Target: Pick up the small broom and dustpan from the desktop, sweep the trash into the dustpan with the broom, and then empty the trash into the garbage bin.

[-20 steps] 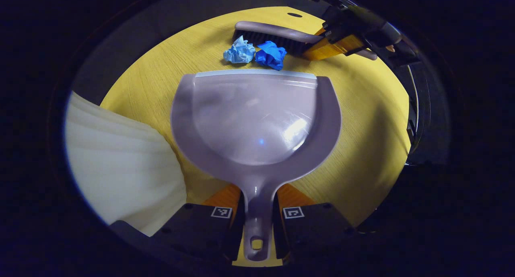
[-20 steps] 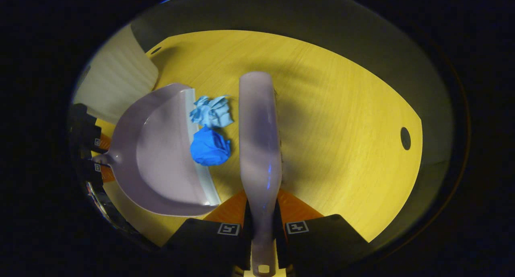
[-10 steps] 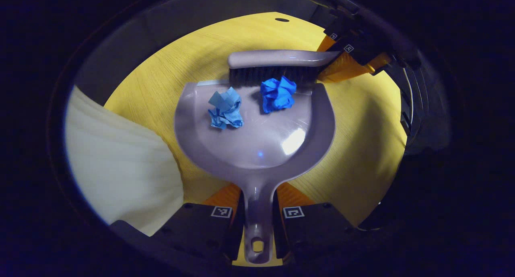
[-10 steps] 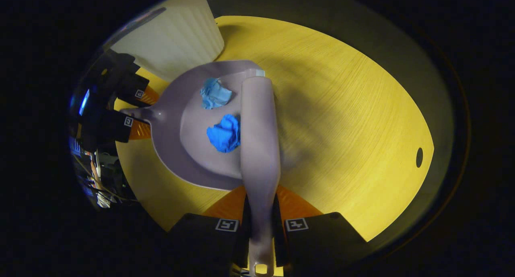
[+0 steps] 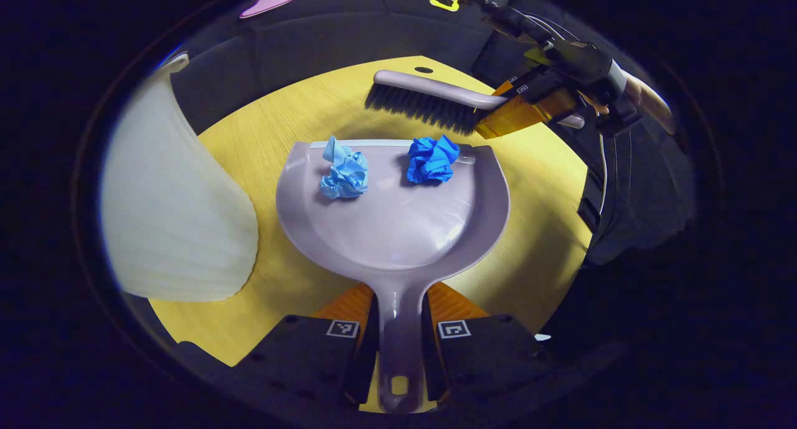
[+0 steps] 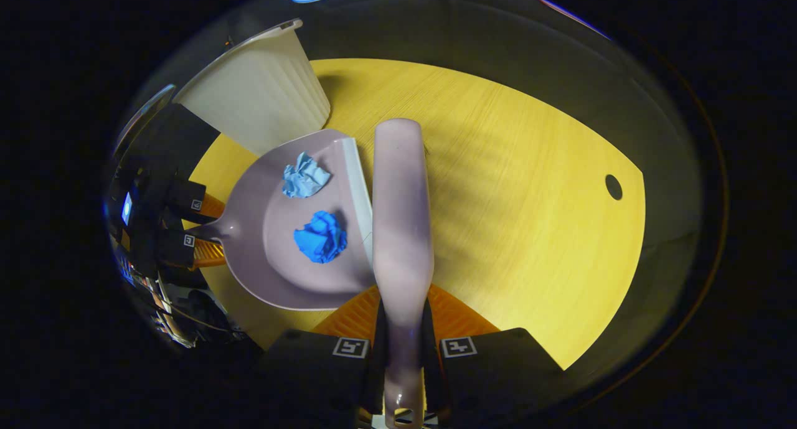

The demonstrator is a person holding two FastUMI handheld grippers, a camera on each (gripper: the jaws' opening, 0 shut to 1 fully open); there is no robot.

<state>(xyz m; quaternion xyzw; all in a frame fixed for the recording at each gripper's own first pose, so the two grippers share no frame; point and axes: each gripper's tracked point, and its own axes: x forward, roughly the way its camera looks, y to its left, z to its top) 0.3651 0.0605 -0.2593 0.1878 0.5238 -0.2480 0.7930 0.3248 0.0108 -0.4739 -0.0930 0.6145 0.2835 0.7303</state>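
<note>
In the left gripper view my left gripper is closed on the handle of the dustpan, with one finger pressing on each side of the handle. The dustpan is above the yellow desktop, and I cannot tell if its front edge touches the wood. Inside the pan, near the front lip, there are two crumpled pieces of trash: a light blue paper ball on the left and a dark blue paper ball on the right, a little apart from each other. To the left of the pan stands the cream ribbed garbage bin, close beside the pan. Beyond the front lip I see the small broom, with its dark bristles pointing down toward the desk and apart from the trash. My right gripper pinches the broom handle there, with my hand behind it. In the right gripper view the broom goes forward between my two fingers, which squeeze its handle near the bottom, and the dustpan lies just to its left with both balls in it. The bin stands behind the pan.
</note>
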